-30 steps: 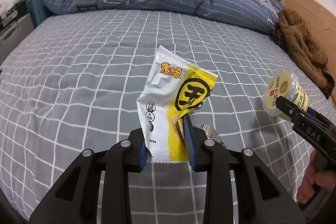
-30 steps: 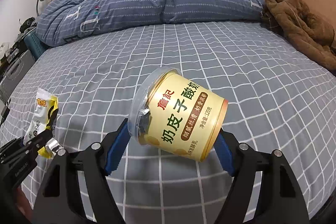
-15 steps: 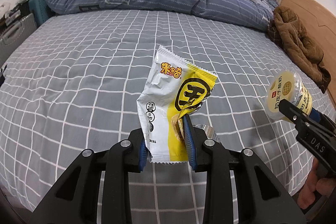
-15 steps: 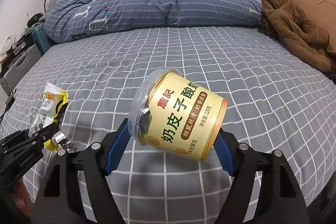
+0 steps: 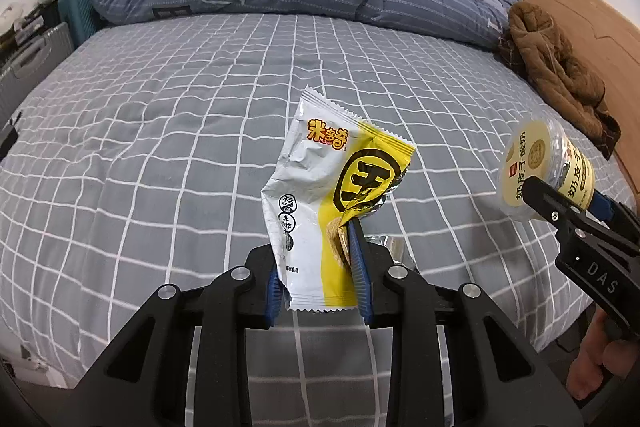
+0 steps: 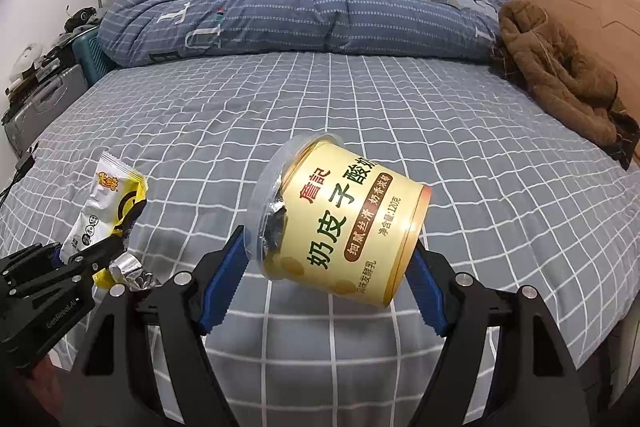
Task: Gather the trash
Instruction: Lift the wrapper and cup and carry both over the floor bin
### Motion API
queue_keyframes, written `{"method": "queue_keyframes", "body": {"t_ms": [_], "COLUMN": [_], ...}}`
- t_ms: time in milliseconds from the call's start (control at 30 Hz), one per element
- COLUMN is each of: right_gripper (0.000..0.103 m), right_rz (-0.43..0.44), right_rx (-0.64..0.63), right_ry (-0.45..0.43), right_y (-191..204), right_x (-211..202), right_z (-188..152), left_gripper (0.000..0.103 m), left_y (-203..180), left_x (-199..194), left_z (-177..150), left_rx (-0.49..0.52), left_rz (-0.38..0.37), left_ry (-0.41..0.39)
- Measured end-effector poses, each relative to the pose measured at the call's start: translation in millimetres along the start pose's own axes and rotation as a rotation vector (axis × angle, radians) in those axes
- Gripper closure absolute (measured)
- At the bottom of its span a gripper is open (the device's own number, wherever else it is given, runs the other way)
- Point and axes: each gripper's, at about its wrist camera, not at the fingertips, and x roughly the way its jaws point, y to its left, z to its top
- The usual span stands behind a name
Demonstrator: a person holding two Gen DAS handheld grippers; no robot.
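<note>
- The left gripper [image 5: 320, 285] was held level above the bed [image 5: 160, 147], its jaws pinched on the snack wrapper [image 5: 332, 203], which stood upright between them.
- The right gripper [image 6: 320, 291] was held just beside it, jaws spread wide and clamped on the tilted yoghurt cup [image 6: 344, 223], lid end up-left, clear of the bed.

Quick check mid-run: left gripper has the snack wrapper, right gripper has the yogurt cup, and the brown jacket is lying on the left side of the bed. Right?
Not quite. The brown jacket lies on the right side of the bed, by the wooden headboard, as the right wrist view shows. The rest holds: left gripper has the snack wrapper, right gripper the yogurt cup.
</note>
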Motion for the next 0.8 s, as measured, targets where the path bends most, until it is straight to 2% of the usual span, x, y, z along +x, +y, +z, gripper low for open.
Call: {"method": "queue_keyframes", "body": {"t_ms": [333,800], "right_gripper": [0.032,0.033], "right_rz": [-0.007,0.012], "right_rx": [-0.017,-0.027], "right_ry": [-0.028,-0.008], "right_y": [7,15], "right_x": [-38,-79], "right_z": [-21,-61], "left_gripper": [0.075,0.075], "left_y": [-7,-14], "left_x": [-34,-68], "left_z": [-18,-59], "left_rx": [0.023,0.037], "left_rz": [0.017,-0.007], "left_ry": [-0.036,-0.014]}}
